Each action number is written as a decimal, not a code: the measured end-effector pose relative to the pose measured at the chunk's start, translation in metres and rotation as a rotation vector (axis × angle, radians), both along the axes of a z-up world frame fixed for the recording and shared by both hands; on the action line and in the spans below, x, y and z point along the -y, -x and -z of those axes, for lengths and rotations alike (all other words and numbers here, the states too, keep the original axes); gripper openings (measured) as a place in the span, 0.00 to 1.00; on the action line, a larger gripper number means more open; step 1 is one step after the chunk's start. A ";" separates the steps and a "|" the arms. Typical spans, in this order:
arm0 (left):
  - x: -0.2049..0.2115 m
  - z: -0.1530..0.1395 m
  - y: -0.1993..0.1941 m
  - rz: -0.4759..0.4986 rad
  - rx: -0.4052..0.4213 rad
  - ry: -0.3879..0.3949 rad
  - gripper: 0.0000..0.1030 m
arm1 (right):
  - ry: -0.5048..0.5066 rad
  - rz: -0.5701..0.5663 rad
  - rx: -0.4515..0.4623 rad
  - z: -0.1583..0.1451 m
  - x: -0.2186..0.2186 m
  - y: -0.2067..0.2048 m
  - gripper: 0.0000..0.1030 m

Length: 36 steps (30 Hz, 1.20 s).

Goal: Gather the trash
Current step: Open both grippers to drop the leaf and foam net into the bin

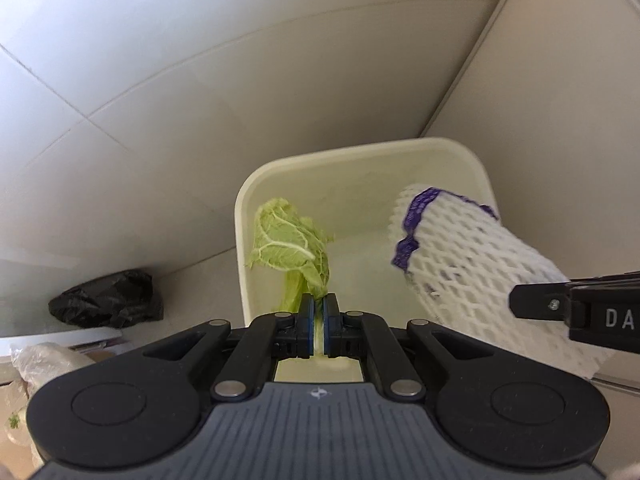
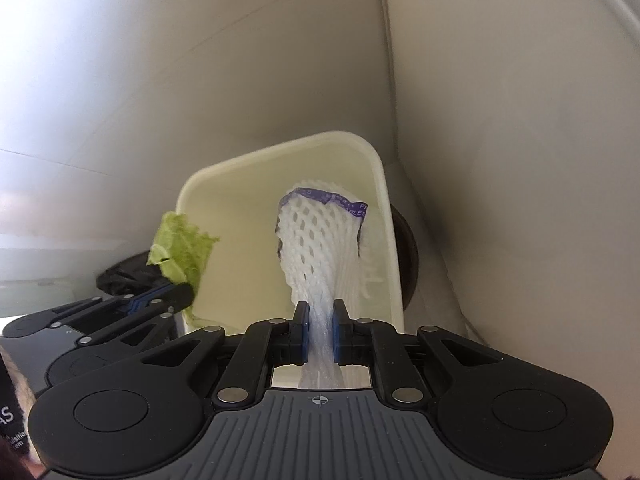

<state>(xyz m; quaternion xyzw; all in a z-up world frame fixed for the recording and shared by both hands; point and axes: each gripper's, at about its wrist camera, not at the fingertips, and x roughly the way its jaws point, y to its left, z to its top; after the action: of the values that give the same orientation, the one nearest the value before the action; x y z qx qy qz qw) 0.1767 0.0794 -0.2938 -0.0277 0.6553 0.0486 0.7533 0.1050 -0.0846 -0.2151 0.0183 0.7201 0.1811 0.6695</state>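
Two grippers are in your hands, and each is clamped on a piece of trash above the same cream bin (image 1: 248, 200).

In the left wrist view, your left gripper (image 1: 319, 308) sits at lower centre of the frame, its blue pads pressed nearly together on the pale stem of a green leaf (image 1: 288, 244). The leaf fans out above the pads, just inside the bin's left wall. From the right edge of that frame, the black tip of your right gripper (image 1: 536, 306) reaches in, and the white foam net (image 1: 472, 264) with its purple edging hangs over the right half of the bin's opening.

In the right wrist view, your right gripper (image 2: 319, 320) holds the foam net (image 2: 320, 240) at lower centre: the jaws stand narrow, squeezing the net's bunched lower end between the blue pads, while its wider purple-rimmed mouth spreads out above, inside the bin (image 2: 280, 148) near its right wall. At the left of this frame your left gripper (image 2: 160, 294) shows from the side, with the leaf (image 2: 180, 240) sticking up at the bin's left rim.

A crumpled black bag (image 1: 108, 298) lies on the pale tiled floor (image 1: 120, 92) at the lower left of the left wrist view, apart from the bin. A dark round object (image 2: 408, 256) sits just beyond the bin's right wall in the right wrist view; what it is cannot be told.
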 end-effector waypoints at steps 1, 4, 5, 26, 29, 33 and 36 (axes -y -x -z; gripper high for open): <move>0.000 0.001 0.000 -0.003 -0.009 -0.004 0.03 | 0.006 0.002 -0.003 0.001 0.001 0.001 0.12; -0.001 0.005 0.000 -0.011 -0.038 -0.017 0.03 | 0.020 0.005 -0.009 0.007 -0.002 -0.005 0.12; 0.000 0.005 0.000 -0.016 -0.046 -0.020 0.03 | 0.024 0.003 -0.010 0.008 -0.004 -0.007 0.12; 0.002 0.003 0.001 0.006 -0.067 -0.079 0.30 | 0.018 0.028 -0.003 0.027 -0.008 0.004 0.63; 0.002 0.001 0.000 0.013 -0.067 -0.085 0.36 | 0.018 0.024 -0.006 0.023 -0.007 0.003 0.64; 0.002 -0.002 0.000 0.022 -0.075 -0.090 0.43 | 0.023 0.019 0.003 0.020 -0.009 0.004 0.67; 0.000 -0.005 0.002 0.014 -0.074 -0.086 0.52 | 0.024 0.019 0.011 0.016 -0.008 0.006 0.70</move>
<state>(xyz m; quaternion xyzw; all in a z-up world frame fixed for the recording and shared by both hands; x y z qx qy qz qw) 0.1751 0.0793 -0.2886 0.0112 0.6800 0.0726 0.7295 0.0994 -0.0762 -0.2316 0.0160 0.7183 0.1663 0.6753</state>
